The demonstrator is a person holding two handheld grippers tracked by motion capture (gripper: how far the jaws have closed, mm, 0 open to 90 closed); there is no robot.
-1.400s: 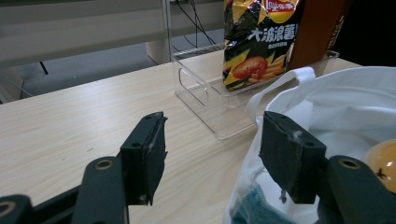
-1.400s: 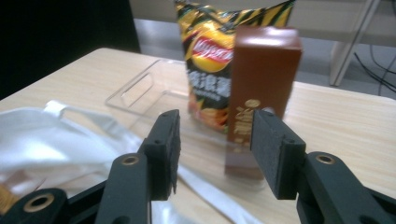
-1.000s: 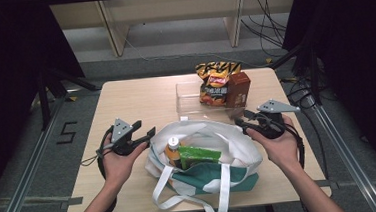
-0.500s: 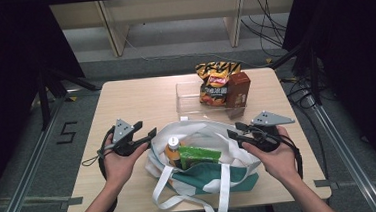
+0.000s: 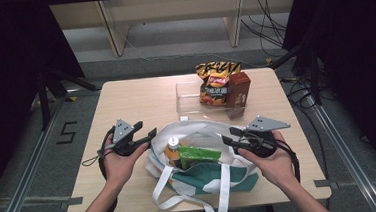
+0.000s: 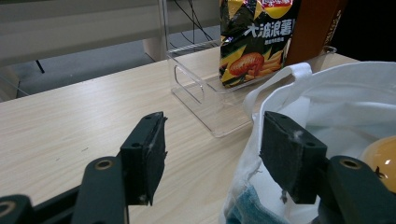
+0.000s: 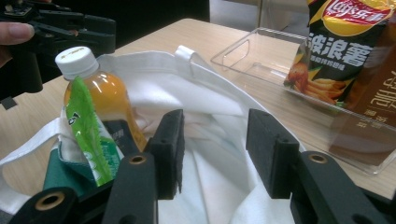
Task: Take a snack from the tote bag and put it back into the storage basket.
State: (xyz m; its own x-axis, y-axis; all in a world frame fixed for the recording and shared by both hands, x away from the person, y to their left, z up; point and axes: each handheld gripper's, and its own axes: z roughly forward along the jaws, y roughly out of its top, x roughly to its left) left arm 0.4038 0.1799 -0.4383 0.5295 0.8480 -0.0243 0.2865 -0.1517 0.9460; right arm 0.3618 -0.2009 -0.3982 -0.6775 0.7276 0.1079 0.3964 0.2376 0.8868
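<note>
Low in the high view lies the white tote bag, mouth gaping, an orange juice bottle and a green packet inside. The left gripper sits released at the bag's left rim, gripping nothing. The right gripper hovers over the right rim — its jaws have just been closing, apart, cloth between them but not pinched. Likely step: unpacking into the clear bin at upper centre, beside the chip bag — next, reach in for the bottle.
</note>
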